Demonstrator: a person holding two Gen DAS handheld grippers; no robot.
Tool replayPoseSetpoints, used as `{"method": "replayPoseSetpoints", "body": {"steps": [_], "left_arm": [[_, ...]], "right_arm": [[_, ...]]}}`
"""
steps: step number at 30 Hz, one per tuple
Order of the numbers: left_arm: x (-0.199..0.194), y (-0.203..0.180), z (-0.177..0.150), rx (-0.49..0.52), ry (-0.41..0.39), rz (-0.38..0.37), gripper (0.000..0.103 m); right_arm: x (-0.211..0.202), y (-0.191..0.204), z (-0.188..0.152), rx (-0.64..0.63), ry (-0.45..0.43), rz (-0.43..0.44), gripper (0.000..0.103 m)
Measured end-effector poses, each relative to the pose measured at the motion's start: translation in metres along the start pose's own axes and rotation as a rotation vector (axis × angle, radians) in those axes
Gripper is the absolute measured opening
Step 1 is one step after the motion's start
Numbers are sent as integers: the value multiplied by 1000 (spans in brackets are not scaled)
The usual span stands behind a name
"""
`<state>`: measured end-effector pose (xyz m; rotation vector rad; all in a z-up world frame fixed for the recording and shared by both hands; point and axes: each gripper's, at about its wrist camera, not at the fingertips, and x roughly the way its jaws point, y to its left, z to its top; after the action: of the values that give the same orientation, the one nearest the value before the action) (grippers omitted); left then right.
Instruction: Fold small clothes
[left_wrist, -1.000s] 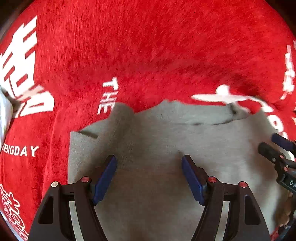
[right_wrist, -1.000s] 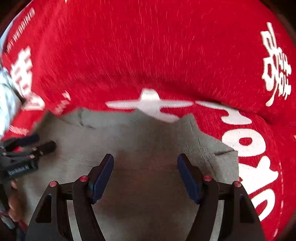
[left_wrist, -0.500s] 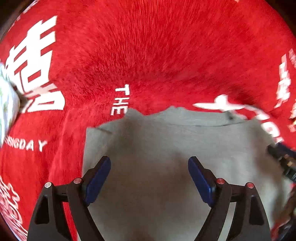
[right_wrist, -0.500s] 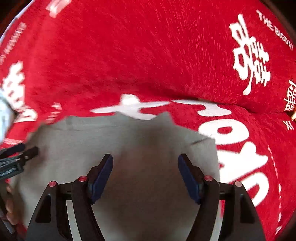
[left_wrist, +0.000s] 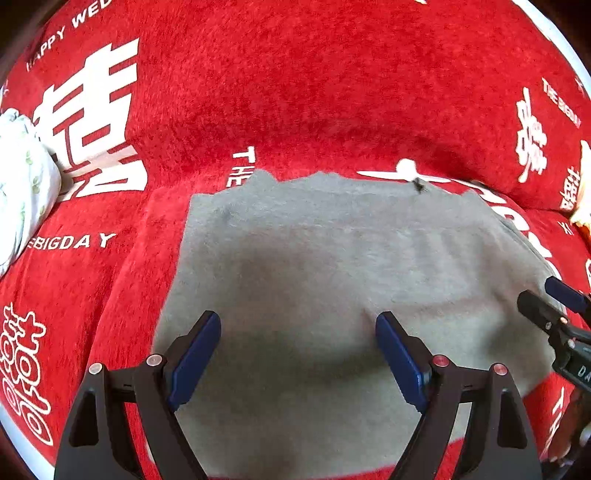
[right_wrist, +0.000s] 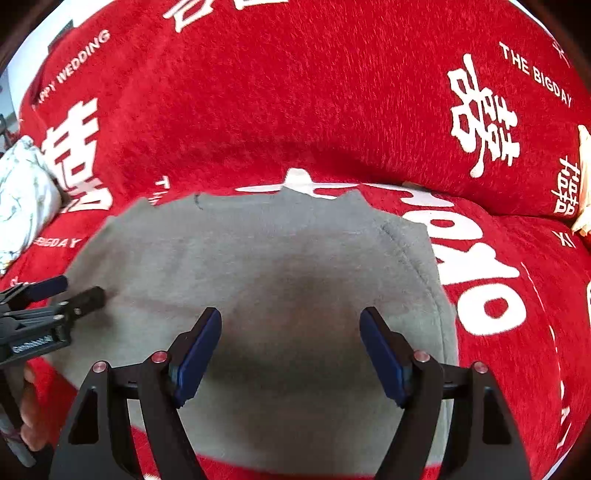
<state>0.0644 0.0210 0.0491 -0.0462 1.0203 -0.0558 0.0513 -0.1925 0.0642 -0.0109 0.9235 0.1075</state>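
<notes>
A grey garment (left_wrist: 332, 258) lies flat on the red blanket, folded into a rough rectangle with an uneven far edge. My left gripper (left_wrist: 298, 325) hovers above its near half, open, with nothing between the blue pads. The garment (right_wrist: 258, 258) fills the middle of the right wrist view too, a stitched hem running down its right side. Over it hangs my right gripper (right_wrist: 291, 317), also open and empty. Each gripper shows in the other's view: the right gripper (left_wrist: 554, 306) over the garment's right edge, the left gripper (right_wrist: 55, 295) over its left edge.
The red plush blanket (left_wrist: 295, 92) with white lettering covers the whole surface and rises at the back. A white floral cloth bundle (left_wrist: 22, 184) lies at the far left. A pale object (right_wrist: 583, 184) pokes in at the right edge. A hand (right_wrist: 29, 424) holds the left gripper.
Both grippers have drawn back toward me and risen off the garment, so more of it and the blanket shows. Their jaws stand a little wider. The garment stays flat.
</notes>
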Motion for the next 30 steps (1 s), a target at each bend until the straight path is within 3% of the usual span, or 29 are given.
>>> {"method": "replayPoseSetpoints", "body": {"steps": [6,11,30], "left_arm": [[10,-9,-28,12,51,7,87],[6,-9,-42,34,33,16,87],[-12,5,-67,42,10,-4,88]], "right_arm": [[13,10,-34,-22,87,-22,80],[5,9,-53,-50,43,-38,84],[-20,-26,-76,-9,44,-38,84]]}}
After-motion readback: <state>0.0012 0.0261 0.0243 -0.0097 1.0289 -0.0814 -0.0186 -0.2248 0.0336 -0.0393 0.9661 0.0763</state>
